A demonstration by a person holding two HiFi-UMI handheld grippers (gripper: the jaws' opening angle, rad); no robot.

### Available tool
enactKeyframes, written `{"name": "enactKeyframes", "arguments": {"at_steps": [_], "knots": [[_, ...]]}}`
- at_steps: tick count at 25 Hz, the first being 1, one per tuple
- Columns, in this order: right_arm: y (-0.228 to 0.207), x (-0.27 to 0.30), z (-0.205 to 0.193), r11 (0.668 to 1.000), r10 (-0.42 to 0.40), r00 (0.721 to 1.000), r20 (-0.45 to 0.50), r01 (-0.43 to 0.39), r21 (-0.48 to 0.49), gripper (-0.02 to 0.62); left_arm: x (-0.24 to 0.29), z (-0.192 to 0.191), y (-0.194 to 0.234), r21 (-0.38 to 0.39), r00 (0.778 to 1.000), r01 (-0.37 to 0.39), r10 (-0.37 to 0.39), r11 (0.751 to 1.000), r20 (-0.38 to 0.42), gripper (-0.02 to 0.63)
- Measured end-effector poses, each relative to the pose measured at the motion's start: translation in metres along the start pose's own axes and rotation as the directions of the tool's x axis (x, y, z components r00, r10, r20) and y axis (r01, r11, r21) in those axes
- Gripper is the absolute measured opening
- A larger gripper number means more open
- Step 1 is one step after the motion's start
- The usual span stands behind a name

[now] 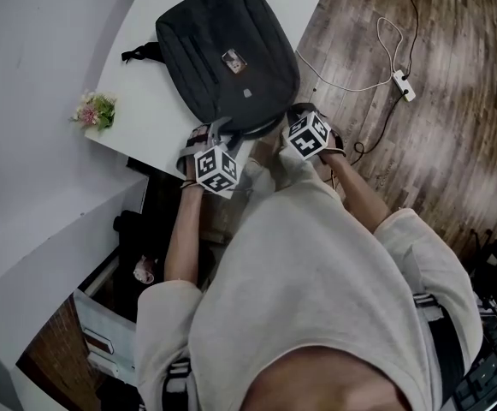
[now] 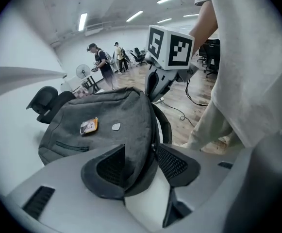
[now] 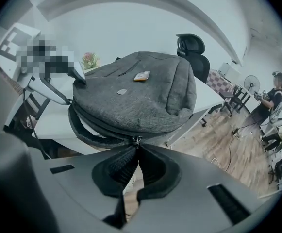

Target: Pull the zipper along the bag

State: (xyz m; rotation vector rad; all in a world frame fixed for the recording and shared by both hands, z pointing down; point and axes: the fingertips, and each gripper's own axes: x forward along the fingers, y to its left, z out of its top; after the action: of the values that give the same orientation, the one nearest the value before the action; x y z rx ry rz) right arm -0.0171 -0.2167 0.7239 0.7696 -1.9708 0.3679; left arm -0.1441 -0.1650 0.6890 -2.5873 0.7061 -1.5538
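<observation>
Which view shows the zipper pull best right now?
The right gripper view. The pull sits centred and close up, pinched at the tip of the shut right gripper. In the head view it is hidden under the marker cubes. The left gripper view shows only the bag edge, not the pull.

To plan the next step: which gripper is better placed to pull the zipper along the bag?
Right. The right gripper is shut on the zipper pull at the near edge of the backpack. The left gripper stands open around its corner, pressing nothing.
</observation>
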Motion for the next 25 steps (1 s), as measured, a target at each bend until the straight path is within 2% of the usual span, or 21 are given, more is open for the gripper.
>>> {"name": "enactKeyframes", "arguments": {"at_steps": [3, 11, 13, 19, 25], "knots": [[-0.021, 0.000, -0.006, 0.999, -0.026, 0.999, -0.020, 0.026, -0.028, 0.018, 0.005, 0.005, 0.002, 0.014, 1.000, 0.004, -0.004, 1.000, 0.013, 0.227], [-0.084, -0.001, -0.015, 0.990, -0.082, 0.994, -0.077, 0.072, -0.125, 0.018, 0.028, 0.042, -0.009, 0.169, 0.999, 0.018, -0.024, 0.986, 0.037, 0.216], [-0.096, 0.000, -0.015, 0.990, -0.084, 0.993, -0.088, 0.073, -0.123, 0.018, 0.036, 0.050, -0.007, 0.195, 0.999, 0.010, -0.017, 0.981, 0.035, 0.187], [-0.121, 0.005, -0.011, 0.989, -0.131, 0.984, -0.119, 0.121, -0.088, 0.017, 0.052, 0.065, 0.000, 0.139, 0.999, -0.003, -0.004, 0.990, 0.054, 0.163], [-0.111, -0.001, -0.012, 0.983, -0.171, 0.975, -0.144, 0.158, -0.094, 0.017, 0.057, 0.065, 0.002, 0.111, 0.999, 0.010, -0.016, 0.994, 0.048, 0.152]]}}
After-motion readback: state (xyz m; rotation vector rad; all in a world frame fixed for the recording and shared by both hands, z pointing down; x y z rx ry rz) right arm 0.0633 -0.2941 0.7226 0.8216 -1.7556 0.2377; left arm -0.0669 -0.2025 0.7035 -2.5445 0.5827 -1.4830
